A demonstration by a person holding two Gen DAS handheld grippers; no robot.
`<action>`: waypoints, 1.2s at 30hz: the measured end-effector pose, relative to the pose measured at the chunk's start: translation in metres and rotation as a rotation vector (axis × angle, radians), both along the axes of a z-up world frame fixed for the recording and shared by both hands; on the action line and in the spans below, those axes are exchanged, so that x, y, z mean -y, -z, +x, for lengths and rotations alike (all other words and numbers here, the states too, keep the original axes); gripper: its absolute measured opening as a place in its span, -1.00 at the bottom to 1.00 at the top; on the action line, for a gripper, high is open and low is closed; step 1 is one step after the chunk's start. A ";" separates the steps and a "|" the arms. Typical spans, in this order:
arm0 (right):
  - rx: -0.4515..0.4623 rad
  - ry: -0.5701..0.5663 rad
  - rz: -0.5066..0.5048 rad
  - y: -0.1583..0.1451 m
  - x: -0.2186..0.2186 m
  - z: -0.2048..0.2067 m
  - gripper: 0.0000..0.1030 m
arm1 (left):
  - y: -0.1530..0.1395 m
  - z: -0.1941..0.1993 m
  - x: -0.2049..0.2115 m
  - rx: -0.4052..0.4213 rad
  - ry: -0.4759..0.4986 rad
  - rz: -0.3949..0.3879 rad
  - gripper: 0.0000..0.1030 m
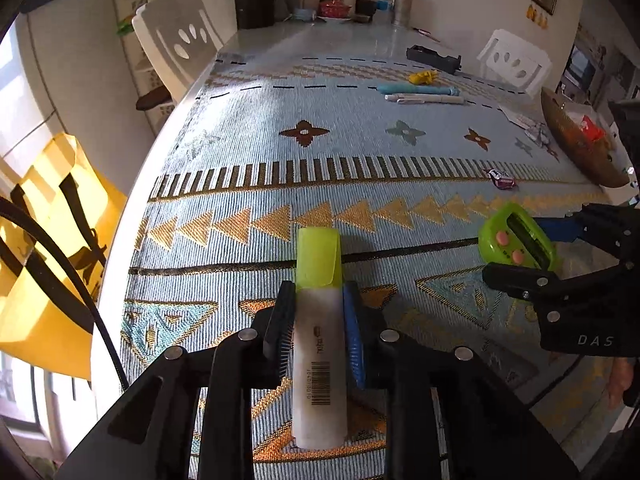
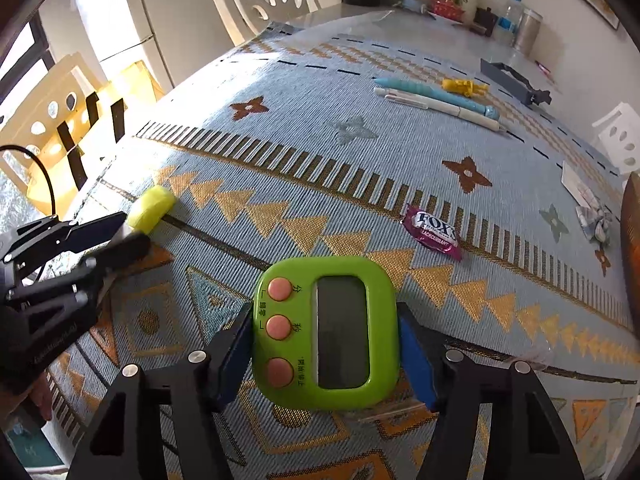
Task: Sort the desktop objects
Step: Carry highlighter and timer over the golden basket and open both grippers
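Note:
A highlighter (image 1: 318,360) with a white barrel and a yellow-green cap lies lengthwise between the pads of my left gripper (image 1: 319,286), which is shut on the barrel just behind the cap. It sits low over the patterned tablecloth (image 1: 280,120). A green digital timer (image 2: 326,332) with three pink buttons is held flat, screen up, by my right gripper (image 2: 326,320), its blue pads pressed on both sides. In the left wrist view the timer (image 1: 508,240) and right gripper (image 1: 536,254) are at the right. The right wrist view has the left gripper (image 2: 120,236) and the highlighter cap (image 2: 152,208) at the left.
A purple candy (image 2: 430,230) lies beyond the timer. Further back are two pens (image 2: 436,100), a yellow toy (image 2: 464,86) and a dark grey holder (image 2: 516,80). A wooden bowl (image 1: 580,140) and crumpled paper (image 2: 596,220) sit at the right edge. Jars (image 1: 402,4) stand at the far end.

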State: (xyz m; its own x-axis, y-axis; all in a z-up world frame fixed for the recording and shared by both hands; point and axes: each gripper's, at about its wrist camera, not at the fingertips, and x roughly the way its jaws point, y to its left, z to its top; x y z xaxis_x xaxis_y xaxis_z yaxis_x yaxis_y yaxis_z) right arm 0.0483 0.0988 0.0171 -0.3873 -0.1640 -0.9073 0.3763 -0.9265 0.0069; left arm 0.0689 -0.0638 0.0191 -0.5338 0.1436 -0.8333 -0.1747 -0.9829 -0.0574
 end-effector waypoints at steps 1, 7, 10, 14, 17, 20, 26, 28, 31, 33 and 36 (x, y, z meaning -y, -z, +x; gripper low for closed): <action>0.005 -0.002 -0.011 -0.001 -0.001 0.000 0.27 | -0.002 0.000 0.000 0.003 -0.002 0.014 -0.59; 0.028 0.042 -0.107 -0.020 -0.021 0.002 0.27 | -0.029 -0.002 -0.021 -0.012 0.020 0.056 -0.59; 0.013 0.066 -0.130 -0.036 -0.038 0.001 0.27 | -0.048 -0.007 -0.040 -0.039 0.049 0.055 -0.59; -0.019 0.112 -0.158 -0.061 -0.067 0.001 0.27 | -0.073 -0.016 -0.072 -0.070 0.091 0.045 -0.59; -0.040 0.144 -0.162 -0.078 -0.094 0.000 0.27 | -0.087 -0.023 -0.096 -0.087 0.123 0.044 -0.59; -0.058 0.195 -0.171 -0.094 -0.126 -0.001 0.27 | -0.100 -0.030 -0.123 -0.100 0.155 0.052 -0.59; -0.114 0.279 -0.177 -0.122 -0.188 -0.005 0.27 | -0.117 -0.044 -0.184 -0.121 0.243 0.053 -0.59; -0.136 0.312 -0.179 -0.132 -0.212 -0.006 0.27 | -0.122 -0.049 -0.207 -0.127 0.276 0.052 -0.59; -0.174 0.366 -0.182 -0.146 -0.249 -0.008 0.27 | -0.131 -0.055 -0.242 -0.143 0.329 0.056 -0.59; -0.199 0.397 -0.178 -0.154 -0.272 -0.010 0.27 | -0.137 -0.060 -0.264 -0.154 0.362 0.063 -0.59; -0.228 0.441 -0.165 -0.163 -0.307 -0.015 0.27 | -0.145 -0.070 -0.302 -0.169 0.410 0.069 -0.59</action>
